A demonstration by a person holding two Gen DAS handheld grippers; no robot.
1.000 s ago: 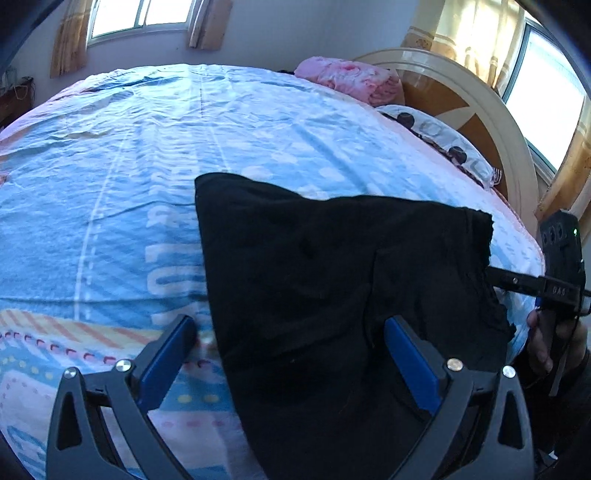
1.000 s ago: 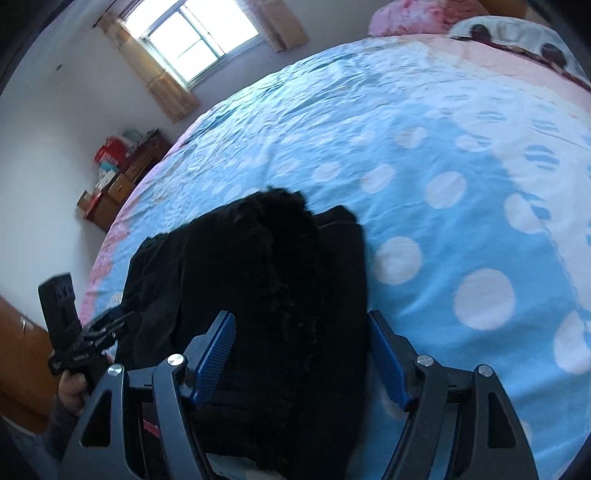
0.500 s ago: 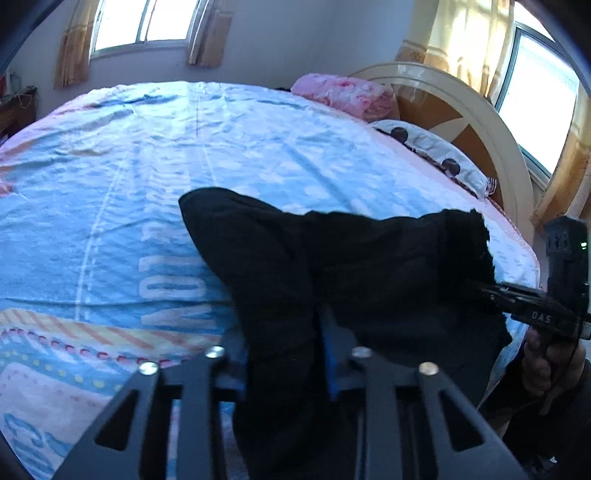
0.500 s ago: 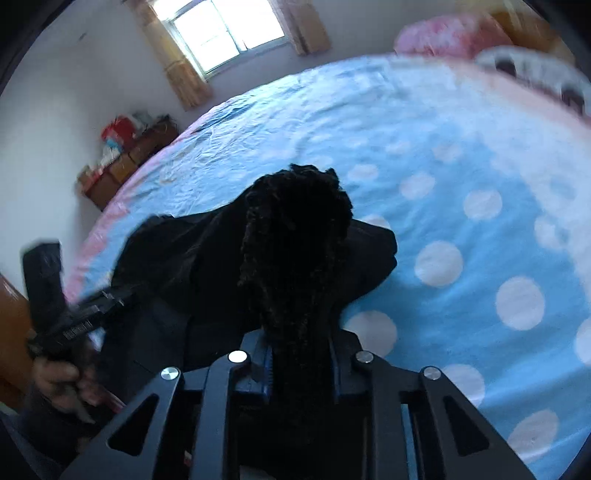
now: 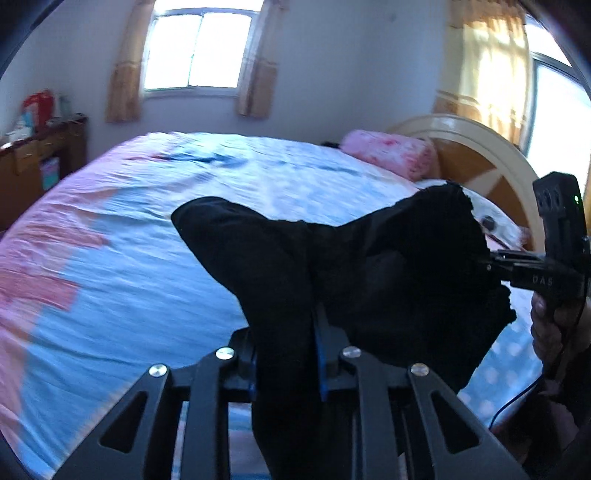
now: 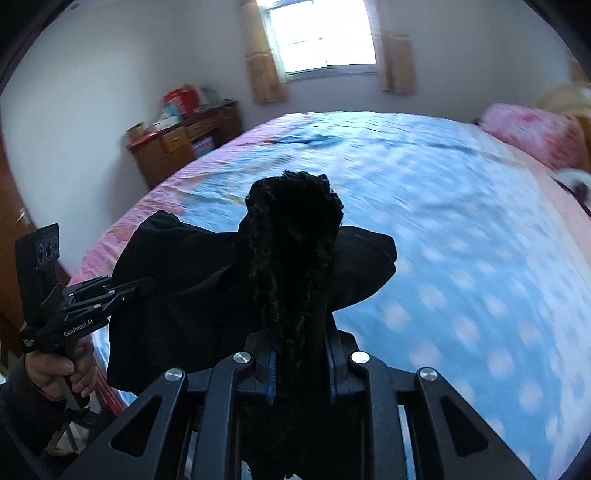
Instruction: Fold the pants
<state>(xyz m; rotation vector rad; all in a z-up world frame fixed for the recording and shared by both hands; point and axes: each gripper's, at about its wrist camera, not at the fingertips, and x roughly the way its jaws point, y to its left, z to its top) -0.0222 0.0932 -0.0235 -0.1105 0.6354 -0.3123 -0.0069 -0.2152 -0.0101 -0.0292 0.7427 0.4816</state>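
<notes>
Left gripper [image 5: 285, 363]: jaws are closing, both blue pads pressed against a thick fold of the black pants [image 5: 354, 273]. Cloth bunches between the fingers and spills back over the gripper frame.

Right gripper [image 6: 301, 363]: jaws drawn in, pinching a fuzzy, ragged-edged part of the pants [image 6: 291, 251], which stands up in a tall lump above the pads. In the left wrist view the same gripper [image 5: 491, 260] bites the pants' right edge from the side; a hand [image 5: 550, 332] grips its handle at the frame's right margin, a thin cable hanging below.

In the right wrist view the left gripper [image 6: 144, 286] reaches in from the left and clamps the smoother edge of the cloth; a hand [image 6: 59, 369] holds its handle at lower left.

Pants: stretched between the two grippers, sagging in the middle, held above the near edge of the bed [image 5: 129, 258]. Whether the lowest fold touches the bedsheet, cannot tell.

Beyond: blue sheet with pale dots and pink border, blurred. Pink pillow [image 5: 388, 157] at the far right by a curved cream headboard [image 5: 487, 147]. Wooden dresser [image 6: 181, 144] with clutter against the far wall. Curtained window [image 6: 325, 35] at the back, bright.
</notes>
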